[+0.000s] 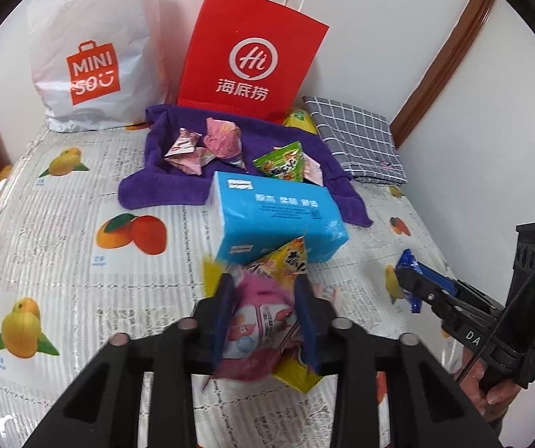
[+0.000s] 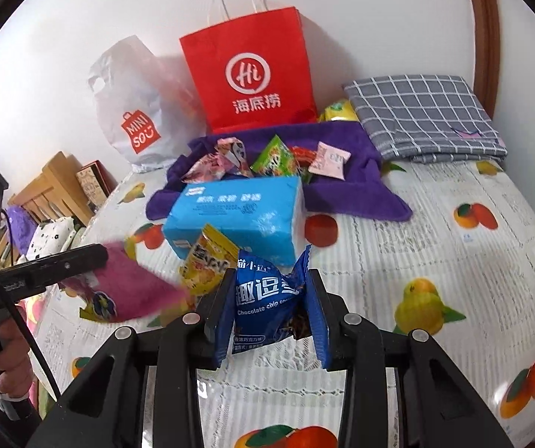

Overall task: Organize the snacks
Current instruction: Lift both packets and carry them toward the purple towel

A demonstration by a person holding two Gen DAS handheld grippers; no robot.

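- Hand-held gripper on the left (image 1: 263,298) was clamped on a pink snack packet (image 1: 258,321), with a yellow snack packet (image 1: 291,261) caught alongside it between the same pads; both hung just above the fruit-print desk cover (image 1: 81,261).
- On the right, the hand-held gripper (image 2: 269,298) was clamped on a blue chocolate-chip cookie packet (image 2: 263,298), the pads pressing its two crimped sides, and it was held clear of the cover near the blue tissue box (image 2: 237,216).
- Other snacks lay gathered on the purple towel (image 1: 163,186) behind the tissue box: pink wrapped packets (image 1: 193,149) and a green packet (image 1: 280,164). That pile looked like the sensible target, though the red paper bag (image 1: 252,59) and the white plastic bag (image 1: 96,56) behind it were also possible destinations.
- Doing the step well meant carrying each load high enough to clear the top of the tissue box, which stood directly between the grippers and the towel.
- Two packets in one grip was a risk; the yellow one seemed only partly pinched and could slip, so a slow, level carry would suit it.
- Letting go low over the towel, one hand at a time, would keep the light packets from bouncing away.
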